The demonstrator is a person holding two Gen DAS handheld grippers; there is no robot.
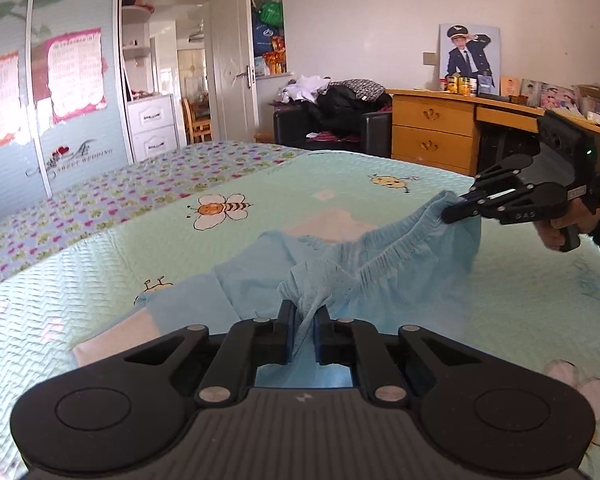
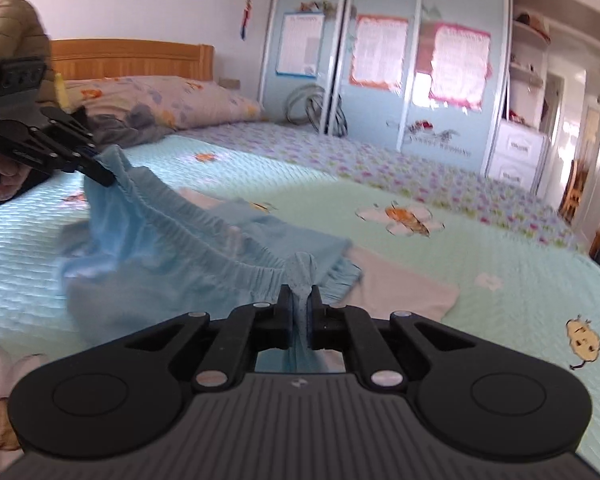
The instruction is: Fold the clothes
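Both ends of the blue shorts' (image 1: pixel 340 264) waistband are pinched, left hand-held gripper (image 1: pixel 303 320) and right hand-held gripper (image 2: pixel 300 300), sagging over the bed (image 1: pixel 380 196). Each seemingly thin bite could slip if pulled taut.

**Wardrobe decal is the one clear wording**

A decal low on the sliding wardrobe door (image 1: pixel 72 136) is reading "SWEET WEDDING" (image 1: pixel 85 154) in the left wrist view, beside a small red heart motif. The same decal (image 2: pixel 440 148) is showing in the right wrist view, but its letters are blurring past reading there. The pink-bordered posters (image 1: pixel 75 72) on the wardrobe are carrying rows of fine print too small to make out. Raised letters on the side of the right gripper (image 1: pixel 460 210) are looking like "DAS" (image 1: pixel 525 217). Labels on the white drawer fronts (image 1: pixel 152 128) are staying illegible.
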